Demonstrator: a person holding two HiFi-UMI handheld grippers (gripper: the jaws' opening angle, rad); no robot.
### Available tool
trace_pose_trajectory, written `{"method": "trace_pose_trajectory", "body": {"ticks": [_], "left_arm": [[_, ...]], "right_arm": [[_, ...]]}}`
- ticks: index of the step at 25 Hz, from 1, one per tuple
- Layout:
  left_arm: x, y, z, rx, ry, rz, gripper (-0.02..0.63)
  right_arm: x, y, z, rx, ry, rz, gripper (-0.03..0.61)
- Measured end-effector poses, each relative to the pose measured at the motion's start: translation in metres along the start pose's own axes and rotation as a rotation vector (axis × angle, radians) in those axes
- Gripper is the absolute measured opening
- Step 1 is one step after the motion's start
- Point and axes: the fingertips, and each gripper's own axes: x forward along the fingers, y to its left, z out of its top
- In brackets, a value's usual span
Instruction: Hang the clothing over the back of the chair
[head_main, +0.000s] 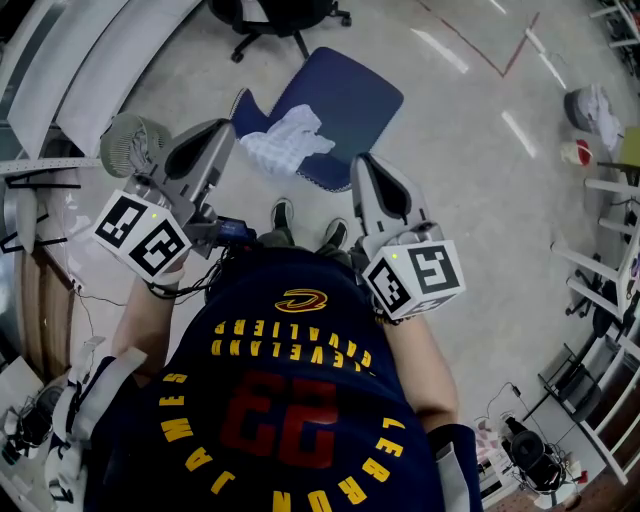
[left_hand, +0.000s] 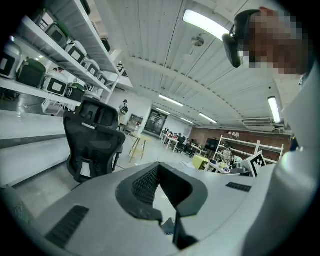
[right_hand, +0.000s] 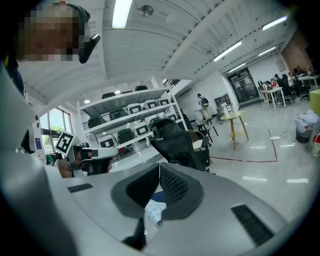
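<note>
A crumpled white piece of clothing lies on the seat of a blue chair on the floor ahead of my feet. Both grippers hang above and short of it, holding nothing. My left gripper is shut, its pads meeting at the tip. My right gripper is shut as well. Below its jaws the right gripper view shows a scrap of the white clothing. The left gripper also appears in that view, off to the side.
A black office chair stands ahead by the shelving; it also shows in the right gripper view. A round mesh bin sits left of the blue chair. A wooden stool and red floor tape lie farther off.
</note>
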Motion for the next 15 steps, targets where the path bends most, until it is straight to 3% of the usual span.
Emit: {"method": "trace_pose_trajectory", "body": {"ticks": [15], "left_arm": [[0.0065, 0.0011, -0.0072, -0.004, 0.014, -0.004, 0.003]], "right_arm": [[0.0020, -0.0030, -0.0042, -0.005, 0.005, 0.005, 0.012]]}}
